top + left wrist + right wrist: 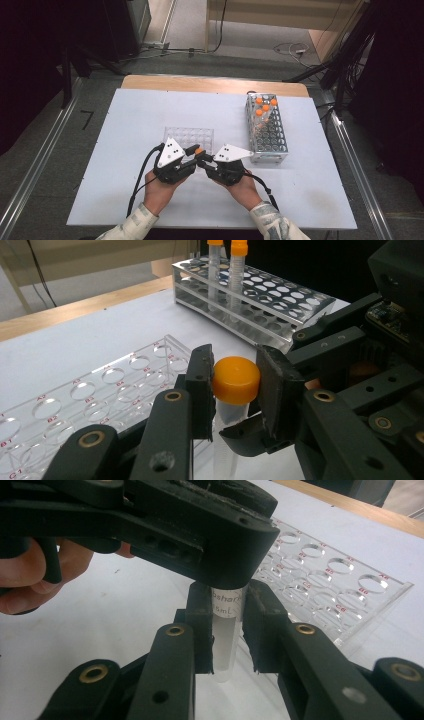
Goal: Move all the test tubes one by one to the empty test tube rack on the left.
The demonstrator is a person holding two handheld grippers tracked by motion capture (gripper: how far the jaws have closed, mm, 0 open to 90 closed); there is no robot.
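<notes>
Gripping the orange cap between its two black pads, the left claw is clenched on the top of a small plastic tube, while the right claw is clamped around the tube's clear body just below. Both meet above the near edge of the clear plastic tray of round wells, near the middle of the white desk. The tube is held upright between the claws, off the desk, its printed label facing the right gripper view. To the right stands a metal rack with a few orange-capped tubes at its far end; the rest of its holes look free.

By my reading the work is at the cap stage: one tube is out of the rack and gripped at both ends, ready for the cap to be twisted. The cap looks on yet. The tray's wells appear unfilled, and the other tubes wait in the rack, so most remains
</notes>
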